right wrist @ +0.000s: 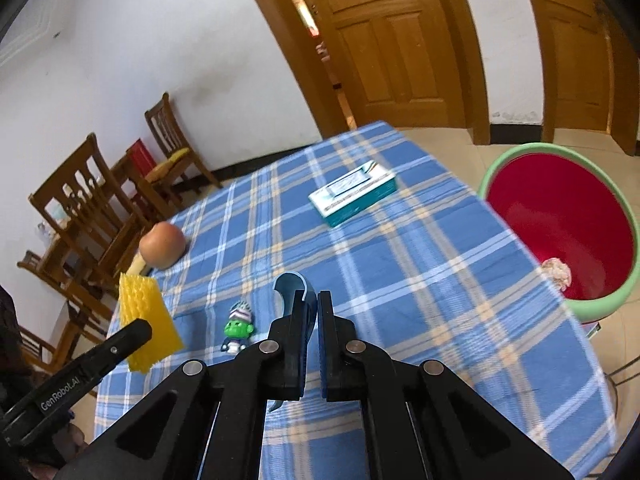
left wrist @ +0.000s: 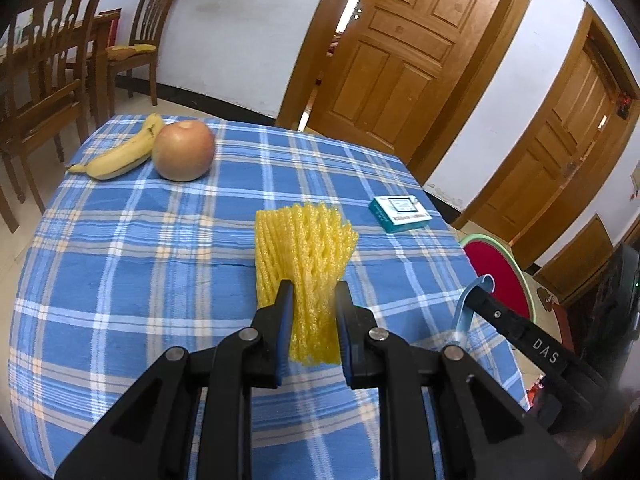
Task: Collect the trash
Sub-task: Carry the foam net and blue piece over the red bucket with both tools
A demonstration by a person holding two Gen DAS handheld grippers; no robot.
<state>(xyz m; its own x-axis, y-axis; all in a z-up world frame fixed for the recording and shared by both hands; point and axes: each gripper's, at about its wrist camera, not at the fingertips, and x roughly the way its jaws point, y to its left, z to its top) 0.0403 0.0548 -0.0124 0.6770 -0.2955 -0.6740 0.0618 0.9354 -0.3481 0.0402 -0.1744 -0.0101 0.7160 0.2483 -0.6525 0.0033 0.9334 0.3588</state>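
tablecloth (left wrist: pixel 140 240): blue plaid with white and pale orange stripes
foam net (left wrist: pixel 304 248): bright yellow mesh
curved plastic piece (right wrist: pixel 292 286): teal-blue
bin (right wrist: pixel 560 304): red inside, light green rim
crumpled wad in bin (right wrist: pixel 557 273): pinkish white
box, far right (left wrist: pixel 400 208): teal with white top
apple (left wrist: pixel 184 151): reddish orange
banana (left wrist: pixel 124 154): yellow with dark spots
toy figure (right wrist: pixel 238 328): green face, striped cap
gripper fingers (left wrist: pixel 285 320): black with blue pads
doors (left wrist: pixel 400 48): brown wood

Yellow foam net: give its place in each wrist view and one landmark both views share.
Left wrist: foam net at centre, clamped between the left gripper pads above the tablecloth.
Right wrist: foam net at lower left, at the tip of the left gripper.
Shared landmark: the teal box on the plaid cloth.
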